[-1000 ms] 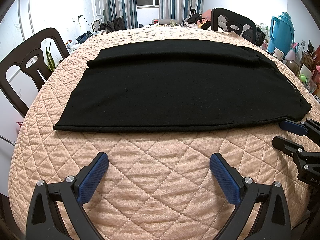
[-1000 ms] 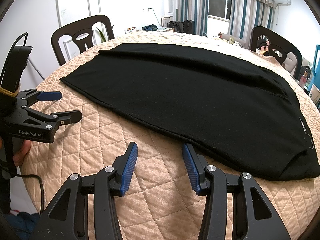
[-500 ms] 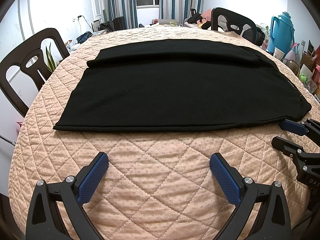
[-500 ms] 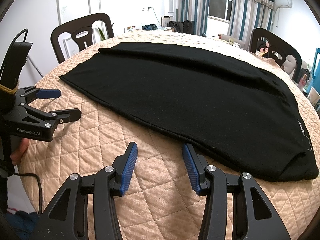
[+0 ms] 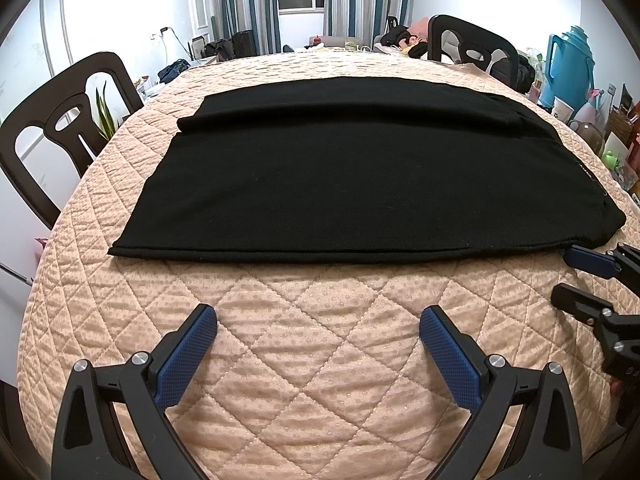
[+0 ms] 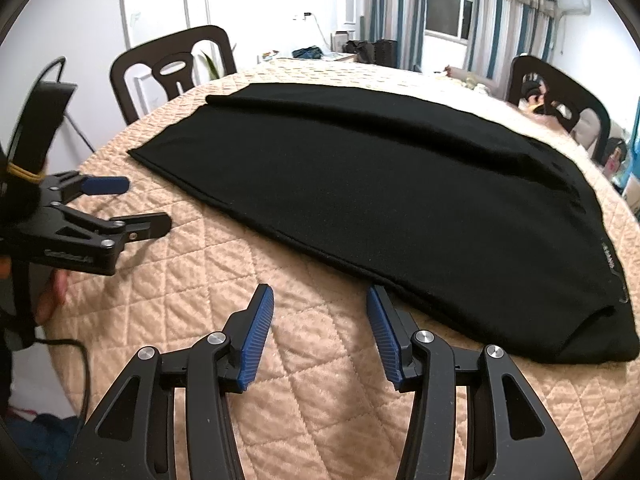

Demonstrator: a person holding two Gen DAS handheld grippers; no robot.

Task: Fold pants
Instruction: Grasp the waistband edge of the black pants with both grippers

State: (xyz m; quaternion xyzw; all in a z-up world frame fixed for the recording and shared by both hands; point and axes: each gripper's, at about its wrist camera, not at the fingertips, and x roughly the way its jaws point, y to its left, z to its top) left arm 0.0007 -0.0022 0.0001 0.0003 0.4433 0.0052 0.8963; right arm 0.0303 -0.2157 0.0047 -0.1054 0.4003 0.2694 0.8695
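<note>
Black pants [image 5: 352,176] lie flat on a round table, folded lengthwise with one leg on the other, waistband at the right. In the right wrist view the pants [image 6: 400,200] run from upper left to lower right. My left gripper [image 5: 318,320] is open and empty, hovering in front of the pants' near edge. My right gripper [image 6: 320,300] is open and empty, its right finger close to the near hem by the waistband end. Each gripper shows in the other's view, the right one [image 5: 576,280] and the left one [image 6: 136,204].
The table wears a quilted peach cover [image 5: 320,360]. Dark chairs stand around it, one at the left [image 5: 52,128] and one at the back right [image 5: 472,48]. A teal jug [image 5: 570,68], cups and clutter sit off the right side. A cable [image 6: 60,344] hangs at the left.
The right gripper has swung to the right along the near hem, toward the waistband end. The left gripper has stayed in place. Both remain open.
</note>
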